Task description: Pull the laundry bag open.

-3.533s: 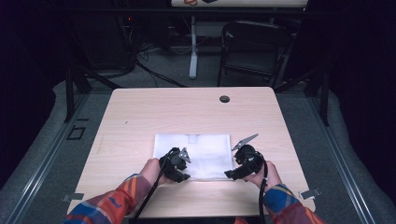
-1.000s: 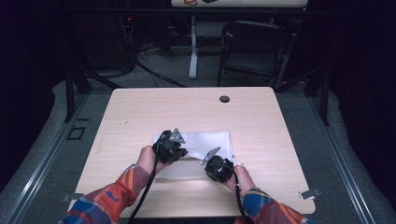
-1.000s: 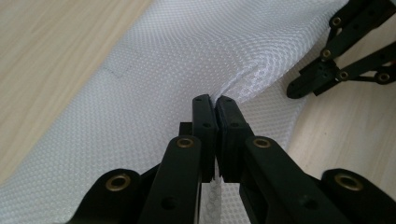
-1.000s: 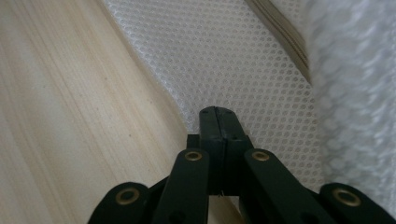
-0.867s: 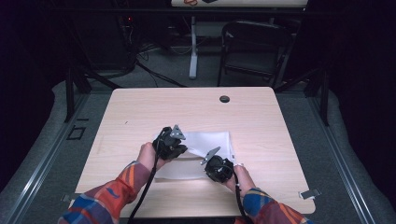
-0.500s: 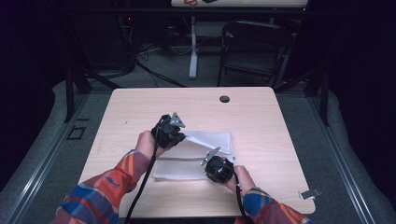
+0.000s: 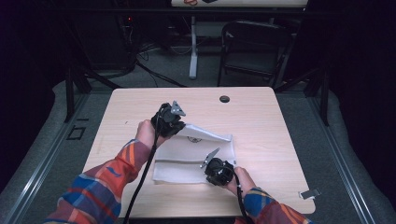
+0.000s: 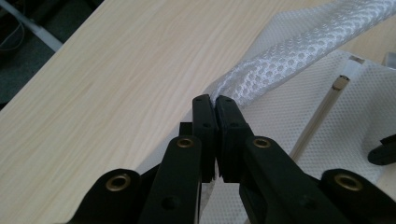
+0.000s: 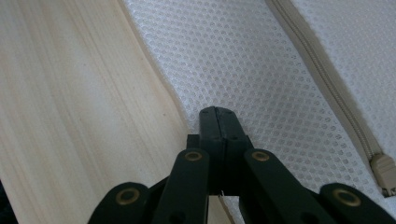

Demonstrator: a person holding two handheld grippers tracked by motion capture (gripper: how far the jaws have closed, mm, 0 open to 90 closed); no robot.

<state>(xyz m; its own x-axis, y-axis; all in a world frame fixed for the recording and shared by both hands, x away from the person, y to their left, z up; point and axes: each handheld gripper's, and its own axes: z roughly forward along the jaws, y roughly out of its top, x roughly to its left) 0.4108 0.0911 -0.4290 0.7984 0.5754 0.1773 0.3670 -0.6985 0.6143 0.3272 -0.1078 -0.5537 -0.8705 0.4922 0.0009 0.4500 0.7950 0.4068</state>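
at the near edge of the pale wooden bench [image 7: 280, 154], a person in plaid sleeves works a white mesh laundry bag [image 7: 187, 161] with a tool in each hand. nearest the camera, the right hand-held gripper [image 7: 212, 158] sits low on the bag's front right part, its jaws pressed together with the mesh pinched flat between them; seen from the right gripper view, the closed tips [image 9: 218, 122] bite the netting just inside the bag's edge, with the zipper [image 9: 322, 79] running off to one side and its pull lying near the lower corner. that grip looks meant to anchor the bag on the bench so it cannot slide while the other side is folded over.

farther back, the left hand-held gripper [image 7: 173, 122] is raised above the bench with the bag's left edge gathered in it, the fabric lifting off the wood and arching across toward the middle. in the left gripper view its jaws are clamped tight on a bunched ridge of mesh [image 8: 285, 56], while the rest of the bag lies flat below with the zipper line visible. judging by the pose, a fold of the left side over the body of the bag is in progress.

beyond the bench stand a dark chair [image 7: 254, 46] and trailing cables on the floor.
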